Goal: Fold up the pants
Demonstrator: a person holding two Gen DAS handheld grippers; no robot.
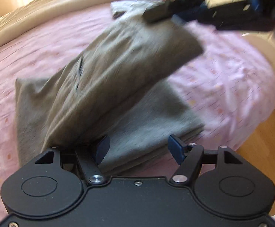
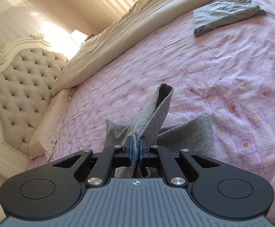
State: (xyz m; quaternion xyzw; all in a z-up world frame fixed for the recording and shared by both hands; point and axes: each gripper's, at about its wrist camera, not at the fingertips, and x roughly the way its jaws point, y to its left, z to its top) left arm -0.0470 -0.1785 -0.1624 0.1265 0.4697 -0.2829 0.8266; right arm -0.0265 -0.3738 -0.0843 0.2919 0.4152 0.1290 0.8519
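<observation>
Right now the grey knit pants (image 1: 107,87) lie partly folded on the pink diamond-print bedsheet (image 1: 222,79), one section lifted off the lower layers. The right gripper (image 2: 137,147) is clamped tight on a strip of that grey fabric, which stands up above the sheet. The left gripper (image 1: 137,147) hangs w/ jaws wide apart just over the pants' near edge, nothing pinched. A second folded grey garment (image 2: 224,13) sits further along the sheet, near the cream duvet (image 2: 137,26).

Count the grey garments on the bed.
2. The pants near the bed's edge, pinched in the right gripper; a folded garment far across the bed. Others may lie outside the views.
</observation>
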